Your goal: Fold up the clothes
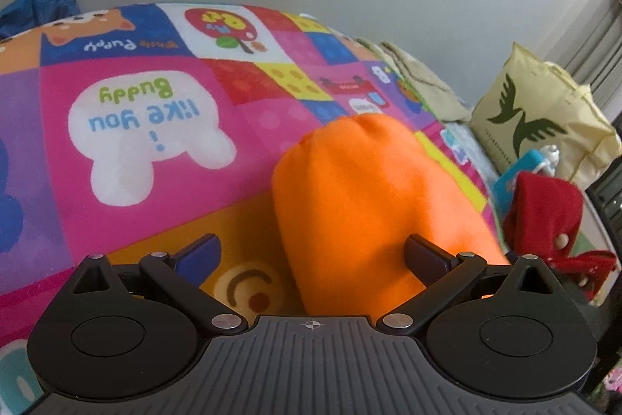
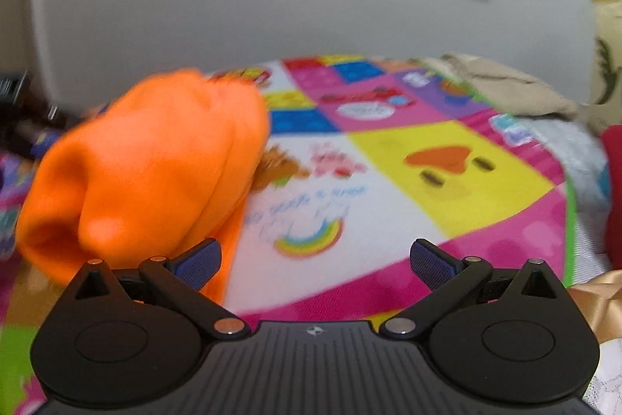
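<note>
Lying on the colourful play mat (image 1: 163, 127), the orange garment (image 1: 361, 197) sat bunched in a rounded heap. The left gripper (image 1: 311, 259) had its fingers spread wide, the heap between them, nothing clamped. The right gripper (image 2: 315, 259) was likewise spread and empty, the orange heap to its left. A cream bag (image 1: 544, 119) stood past the mat's edge, its contents hidden; red cloth (image 1: 544, 216) lay near it.

left gripper (image 1: 311, 257) | black ribbed body; silver screws; blue pads | right gripper (image 2: 315, 259) | same build
</note>
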